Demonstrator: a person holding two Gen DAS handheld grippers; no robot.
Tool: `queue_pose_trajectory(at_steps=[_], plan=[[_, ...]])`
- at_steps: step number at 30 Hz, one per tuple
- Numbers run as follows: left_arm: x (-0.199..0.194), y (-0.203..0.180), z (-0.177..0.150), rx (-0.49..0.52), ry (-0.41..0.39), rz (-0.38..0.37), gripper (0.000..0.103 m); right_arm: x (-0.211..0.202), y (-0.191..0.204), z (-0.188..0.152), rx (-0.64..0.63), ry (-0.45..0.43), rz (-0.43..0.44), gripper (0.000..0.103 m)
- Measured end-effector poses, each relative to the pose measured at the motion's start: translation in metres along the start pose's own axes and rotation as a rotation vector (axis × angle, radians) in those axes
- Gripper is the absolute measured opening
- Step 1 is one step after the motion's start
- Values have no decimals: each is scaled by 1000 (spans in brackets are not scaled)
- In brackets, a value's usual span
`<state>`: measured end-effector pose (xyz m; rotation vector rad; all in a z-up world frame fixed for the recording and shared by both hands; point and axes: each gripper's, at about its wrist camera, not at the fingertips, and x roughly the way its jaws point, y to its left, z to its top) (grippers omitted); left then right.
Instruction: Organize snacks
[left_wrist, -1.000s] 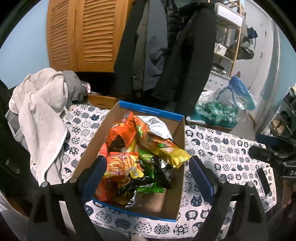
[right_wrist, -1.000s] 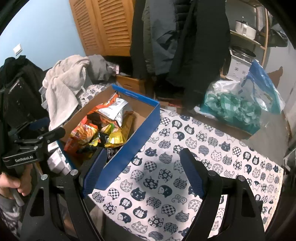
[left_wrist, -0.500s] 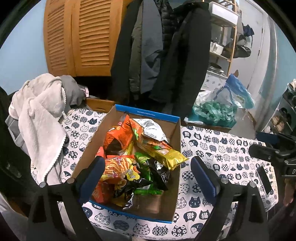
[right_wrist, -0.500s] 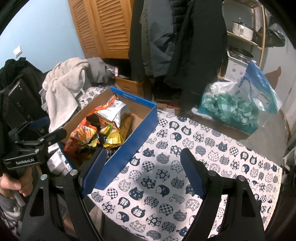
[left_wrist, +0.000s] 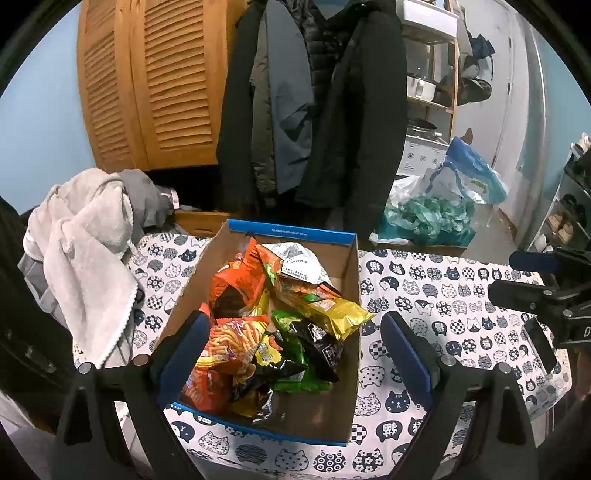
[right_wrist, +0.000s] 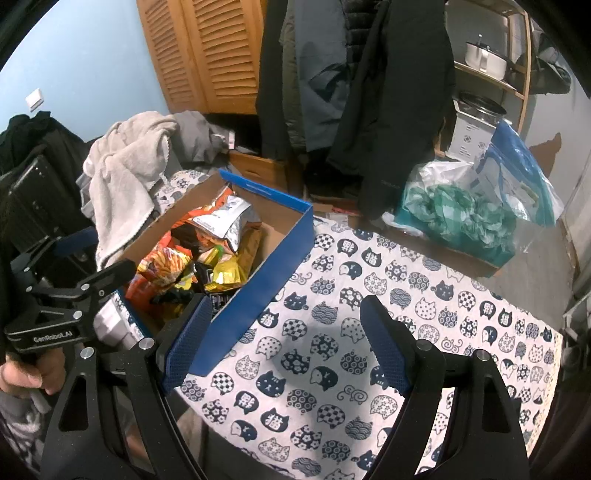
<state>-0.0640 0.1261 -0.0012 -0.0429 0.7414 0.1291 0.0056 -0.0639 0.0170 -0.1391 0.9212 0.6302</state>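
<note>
A blue-rimmed cardboard box (left_wrist: 351, 302) sits on a cat-print tablecloth (left_wrist: 461, 306). It holds several snack bags: an orange one (left_wrist: 236, 284), a gold one (left_wrist: 332, 310), a green one (left_wrist: 291, 325) and a silver one (left_wrist: 299, 262). My left gripper (left_wrist: 291, 354) is open and empty, held above the box's near end. My right gripper (right_wrist: 284, 343) is open and empty, above the cloth to the right of the box (right_wrist: 266, 273). The snack bags (right_wrist: 218, 236) also show in the right wrist view.
A pale towel (left_wrist: 85, 251) hangs over the table's left side. Dark coats (left_wrist: 314, 103) hang behind the table. A clear bag of teal material (left_wrist: 432, 218) sits behind the table at the right. Wooden louvred doors (left_wrist: 155, 85) stand at the back.
Both grippers have lifted and pulled back slightly, so the box and cloth look a little lower and farther. Both stay open and empty.
</note>
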Motion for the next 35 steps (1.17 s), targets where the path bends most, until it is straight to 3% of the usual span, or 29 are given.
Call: queue_pose_trajectory(at_steps=[23, 35], plan=[[2, -2, -1, -2, 20, 36, 95, 5, -3, -2, -7, 13, -2, 82], [2, 0, 1, -33, 26, 19, 95, 5, -4, -3, -7, 12, -4, 82]])
